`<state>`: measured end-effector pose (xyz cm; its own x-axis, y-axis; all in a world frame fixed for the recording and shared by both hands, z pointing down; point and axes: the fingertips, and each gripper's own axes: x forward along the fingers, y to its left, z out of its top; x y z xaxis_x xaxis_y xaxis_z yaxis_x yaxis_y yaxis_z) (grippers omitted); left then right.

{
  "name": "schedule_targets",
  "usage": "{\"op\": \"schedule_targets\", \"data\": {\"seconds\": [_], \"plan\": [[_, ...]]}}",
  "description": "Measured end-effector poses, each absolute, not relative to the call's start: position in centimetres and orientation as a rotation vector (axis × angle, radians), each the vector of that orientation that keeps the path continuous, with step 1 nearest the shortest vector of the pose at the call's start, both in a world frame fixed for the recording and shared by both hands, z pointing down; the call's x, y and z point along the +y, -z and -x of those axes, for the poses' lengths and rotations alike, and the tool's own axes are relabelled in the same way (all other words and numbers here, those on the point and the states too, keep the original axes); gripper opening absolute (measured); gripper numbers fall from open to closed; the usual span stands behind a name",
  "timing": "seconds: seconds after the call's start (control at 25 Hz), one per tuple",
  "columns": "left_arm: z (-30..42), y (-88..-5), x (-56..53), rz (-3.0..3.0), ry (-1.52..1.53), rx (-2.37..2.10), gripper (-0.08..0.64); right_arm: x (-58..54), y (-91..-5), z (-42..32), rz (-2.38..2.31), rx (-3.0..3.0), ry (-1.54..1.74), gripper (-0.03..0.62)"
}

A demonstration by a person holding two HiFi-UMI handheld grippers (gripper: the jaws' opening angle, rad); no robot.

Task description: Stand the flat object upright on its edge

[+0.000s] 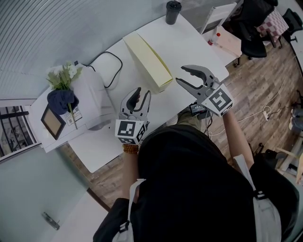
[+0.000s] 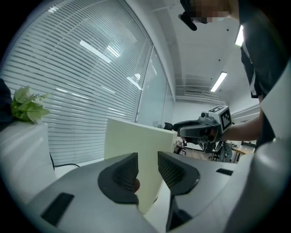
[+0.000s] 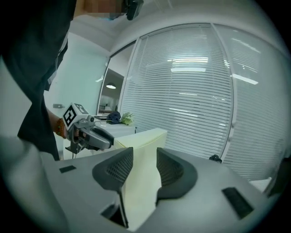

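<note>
A flat pale-yellow board [image 1: 147, 58] stands upright on its long edge on the white table [image 1: 189, 45]. My left gripper [image 1: 142, 94] hovers just off the board's near end, jaws apart and holding nothing. My right gripper [image 1: 180, 75] is to the right of that same end, also open and empty. The left gripper view has the board [image 2: 132, 145] beyond the left gripper [image 2: 148, 170], with the right gripper [image 2: 193, 130] past it. From the right gripper [image 3: 140, 169] in its own view, the board [image 3: 142, 145] stands ahead and the left gripper [image 3: 97, 139] is at the left.
A black cup [image 1: 173, 12] stands at the table's far end. A white machine [image 1: 94, 97] with a black cable [image 1: 111, 71], a plant [image 1: 63, 78] and a picture frame [image 1: 52, 122] sit at the left. Chairs [image 1: 251, 28] stand on the wooden floor at the right.
</note>
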<state>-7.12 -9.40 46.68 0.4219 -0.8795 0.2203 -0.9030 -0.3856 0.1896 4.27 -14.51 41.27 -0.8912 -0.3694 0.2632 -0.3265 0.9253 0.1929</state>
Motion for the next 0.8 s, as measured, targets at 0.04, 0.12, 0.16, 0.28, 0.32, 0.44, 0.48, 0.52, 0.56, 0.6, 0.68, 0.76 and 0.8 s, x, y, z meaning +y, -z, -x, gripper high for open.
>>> {"op": "schedule_targets", "data": {"seconds": [0.04,0.12,0.16,0.28,0.32,0.44,0.48,0.52,0.56,0.6,0.68,0.76,0.8], "plan": [[7.2,-46.7,-9.3,-2.396,-0.112,-1.562,0.133,-14.7,-41.3,-4.5,-0.554,-2.791,0.193,0.149],[7.4,-46.6,-9.1,-2.39,-0.105,-1.602,0.104,-15.0,-41.8,-4.9,-0.615,-2.768,0.204,0.13],[7.6,-46.6,-9.0,-2.389,-0.109,-1.626,0.088,-15.1,-42.2,-5.0,-0.638,-2.747,0.221,0.122],[7.9,-46.7,-8.9,-2.387,-0.149,-1.702,0.063,-15.4,-42.9,-5.2,-0.69,-2.735,0.218,0.105],[8.1,-46.8,-8.9,-2.386,-0.165,-1.725,0.057,-15.5,-43.0,-5.3,-0.706,-2.74,0.199,0.099],[8.3,-47.1,-8.7,-2.363,-0.185,-1.762,0.048,-15.4,-43.4,-5.6,-0.733,-2.745,0.161,0.091],[8.4,-47.3,-8.7,-2.346,-0.183,-1.764,0.046,-15.4,-43.7,-5.7,-0.733,-2.746,0.16,0.087],[8.6,-47.6,-8.7,-2.327,-0.183,-1.765,0.046,-15.3,-43.9,-5.8,-0.733,-2.744,0.158,0.086],[8.7,-47.8,-8.7,-2.312,-0.184,-1.767,0.044,-15.3,-44.0,-5.9,-0.733,-2.742,0.154,0.085],[8.7,-48.0,-8.7,-2.302,-0.187,-1.77,0.044,-15.2,-44.2,-6.0,-0.735,-2.74,0.149,0.083],[8.8,-48.4,-8.6,-2.289,-0.191,-1.773,0.043,-15.2,-44.4,-6.3,-0.742,-2.735,0.141,0.083],[8.8,-48.5,-8.5,-2.277,-0.183,-1.77,0.041,-15.2,-44.6,-6.7,-0.753,-2.728,0.136,0.081],[8.7,-48.6,-8.5,-2.271,-0.175,-1.767,0.041,-15.3,-44.7,-7.0,-0.76,-2.723,0.134,0.081]]}}
